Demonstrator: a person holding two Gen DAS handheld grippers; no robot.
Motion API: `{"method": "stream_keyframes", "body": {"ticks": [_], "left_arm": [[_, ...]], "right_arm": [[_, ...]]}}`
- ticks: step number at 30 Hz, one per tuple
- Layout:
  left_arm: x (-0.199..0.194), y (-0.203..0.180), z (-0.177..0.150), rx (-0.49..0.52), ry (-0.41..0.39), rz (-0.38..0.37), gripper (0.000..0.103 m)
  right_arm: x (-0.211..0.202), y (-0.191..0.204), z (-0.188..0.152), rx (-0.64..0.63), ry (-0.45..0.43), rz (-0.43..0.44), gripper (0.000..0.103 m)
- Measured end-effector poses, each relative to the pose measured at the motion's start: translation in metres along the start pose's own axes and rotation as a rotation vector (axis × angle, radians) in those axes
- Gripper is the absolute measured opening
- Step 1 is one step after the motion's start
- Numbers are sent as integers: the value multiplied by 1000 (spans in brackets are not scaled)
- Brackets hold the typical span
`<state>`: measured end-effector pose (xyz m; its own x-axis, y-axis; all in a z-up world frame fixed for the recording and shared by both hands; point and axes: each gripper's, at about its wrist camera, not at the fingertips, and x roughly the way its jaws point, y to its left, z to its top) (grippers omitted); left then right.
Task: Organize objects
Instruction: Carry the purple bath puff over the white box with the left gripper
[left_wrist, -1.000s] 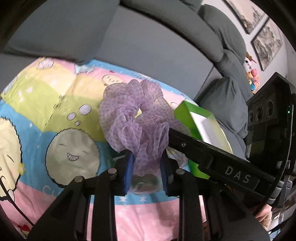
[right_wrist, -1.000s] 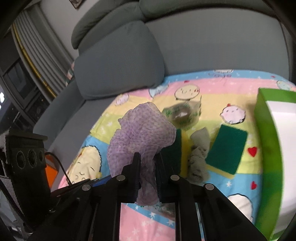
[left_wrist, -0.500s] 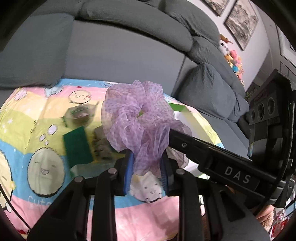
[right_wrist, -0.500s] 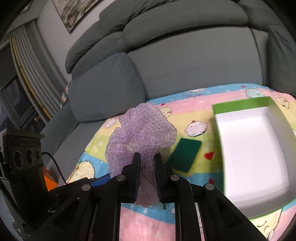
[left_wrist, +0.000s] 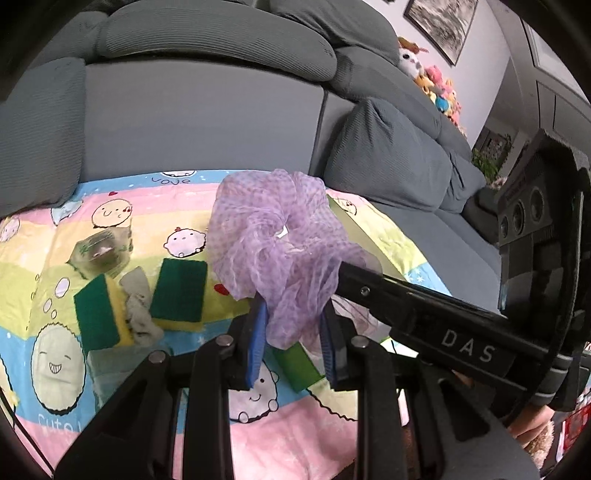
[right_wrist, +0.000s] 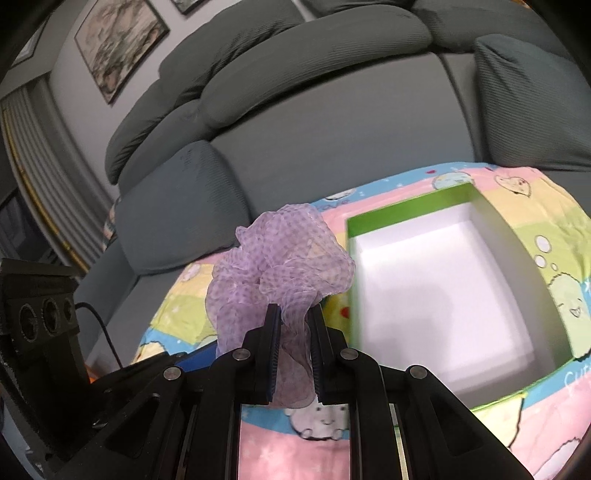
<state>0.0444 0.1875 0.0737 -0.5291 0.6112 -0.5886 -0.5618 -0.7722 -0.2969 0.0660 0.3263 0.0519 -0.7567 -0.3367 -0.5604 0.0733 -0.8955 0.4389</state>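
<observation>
Both hand-held grippers, left (left_wrist: 291, 338) and right (right_wrist: 293, 349), are clamped on the purple scrunchie (right_wrist: 280, 262), carrying it mid-air beside the green box (right_wrist: 424, 212). Next it probably needs lowering inside, then letting go.

Your left hand-held gripper (left_wrist: 291, 332): black linkage arms, silver rivets, blue pads. Right hand-held gripper (right_wrist: 294, 341): same build, "DAS" lettering on its arm, three-lens black block, maybe a fuzzy cuff behind.
</observation>
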Motion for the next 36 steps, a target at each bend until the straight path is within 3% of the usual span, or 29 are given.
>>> {"method": "stream_keyframes", "body": {"ticks": [13,36], "left_arm": [[50,-23,-2,40,73,-38,23],[110,-42,-13,-11,223,-114,23]], "right_arm": [[0,-49,0,76,25,-91,17],[7,-108,-6,188,80,-266,17]]}}
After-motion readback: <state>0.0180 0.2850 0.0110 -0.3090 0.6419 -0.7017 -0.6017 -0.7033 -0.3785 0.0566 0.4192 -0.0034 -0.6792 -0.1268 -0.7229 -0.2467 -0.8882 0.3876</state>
